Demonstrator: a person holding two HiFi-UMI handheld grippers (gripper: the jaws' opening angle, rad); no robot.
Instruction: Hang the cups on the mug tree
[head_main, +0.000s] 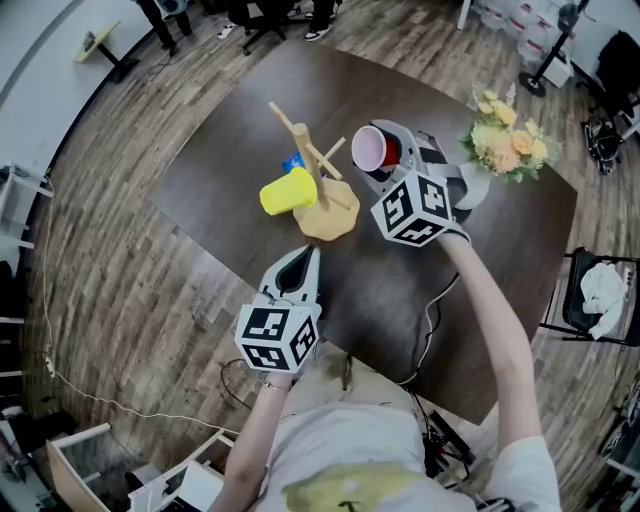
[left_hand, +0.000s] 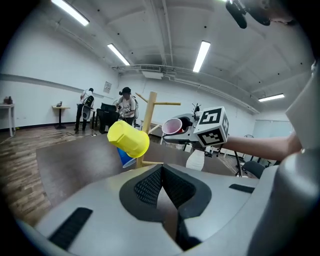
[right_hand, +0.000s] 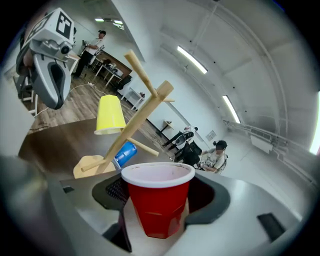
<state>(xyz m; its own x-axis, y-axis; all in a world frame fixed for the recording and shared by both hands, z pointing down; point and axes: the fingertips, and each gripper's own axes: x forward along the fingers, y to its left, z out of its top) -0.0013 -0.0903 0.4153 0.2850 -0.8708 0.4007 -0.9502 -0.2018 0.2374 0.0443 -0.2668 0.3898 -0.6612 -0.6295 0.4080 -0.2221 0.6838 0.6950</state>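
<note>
A wooden mug tree (head_main: 318, 168) stands mid-table on a dark table (head_main: 470, 300). A yellow cup (head_main: 288, 191) hangs on its left peg, mouth toward the trunk, and a blue cup (head_main: 292, 162) shows behind it. My right gripper (head_main: 385, 150) is shut on a red cup (head_main: 372, 150), held just right of the tree with its mouth facing up toward the camera. In the right gripper view the red cup (right_hand: 158, 175) sits upright between the jaws, with the tree (right_hand: 137, 120) beyond it. My left gripper (head_main: 297, 272) hovers in front of the tree's base, shut and holding nothing.
A white vase of yellow flowers (head_main: 505, 140) stands at the table's far right, behind my right gripper. A black chair with a white cloth (head_main: 600, 295) is beside the table's right edge. A cable (head_main: 432, 315) trails over the near side. People stand far back in the room (left_hand: 126, 102).
</note>
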